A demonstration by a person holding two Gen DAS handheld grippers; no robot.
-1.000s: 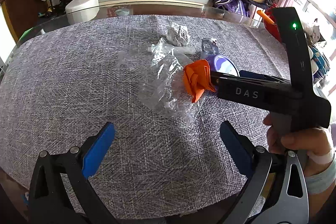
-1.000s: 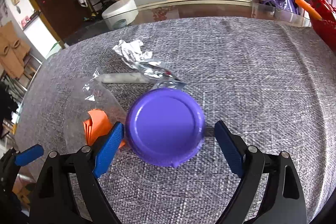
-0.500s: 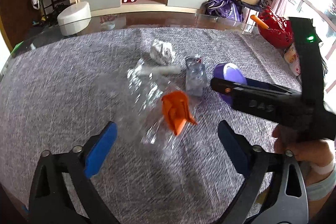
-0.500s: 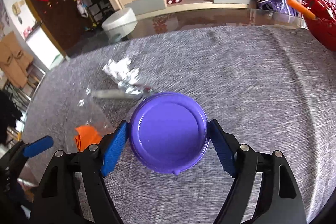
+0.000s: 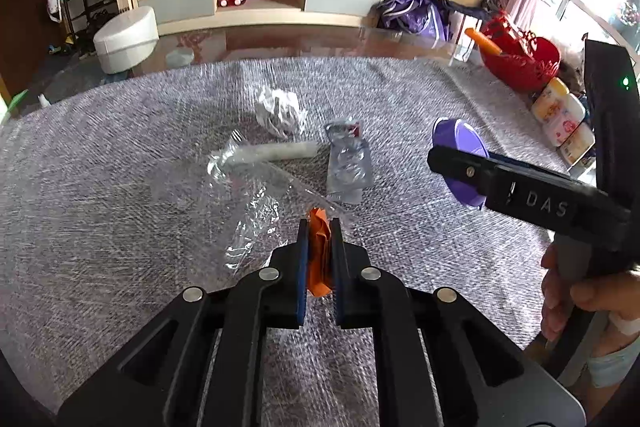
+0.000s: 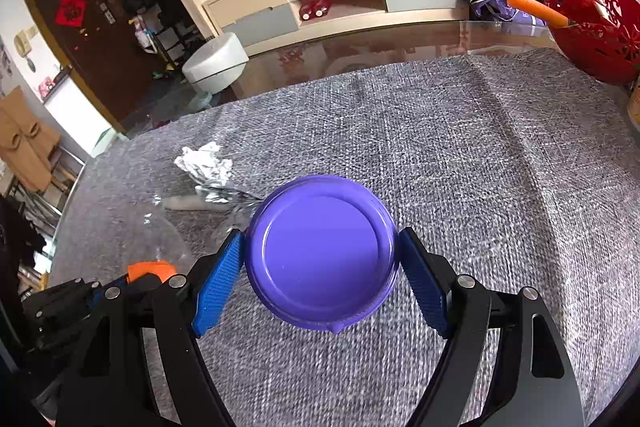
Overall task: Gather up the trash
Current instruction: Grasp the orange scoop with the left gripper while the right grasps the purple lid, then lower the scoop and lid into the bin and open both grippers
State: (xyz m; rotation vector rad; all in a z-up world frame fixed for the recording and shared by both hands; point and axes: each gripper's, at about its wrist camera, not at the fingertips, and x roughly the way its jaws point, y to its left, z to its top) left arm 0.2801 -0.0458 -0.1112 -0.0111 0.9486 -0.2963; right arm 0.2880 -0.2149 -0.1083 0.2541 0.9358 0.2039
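Crumpled orange wrapper (image 5: 318, 251) – folded, inside clear plastic; round purple lid (image 6: 322, 251) – glossy.

"DAS" in pale letters on right gripper (image 5: 460, 163) black body.

1. The tablecloth (image 6: 480, 147) is a coarse grey woven cloth, matt and rough.
2. The purple lid (image 6: 322, 253) looks like smooth plastic with a soft sheen.
3. The clear bag (image 5: 256, 211) is thin, glossy, crinkled film.
4. The orange scrap (image 5: 318, 247) looks like folded matt paper or thin sheet.
5. The crumpled ball (image 5: 280, 109) is creased white paper.
6. The blister pack (image 5: 348, 163) is shiny, silvery foil and clear plastic.
7. The left gripper (image 5: 319, 227) has matt black plastic arms, bright metal rivets and blue textured pads (image 6: 218, 281).
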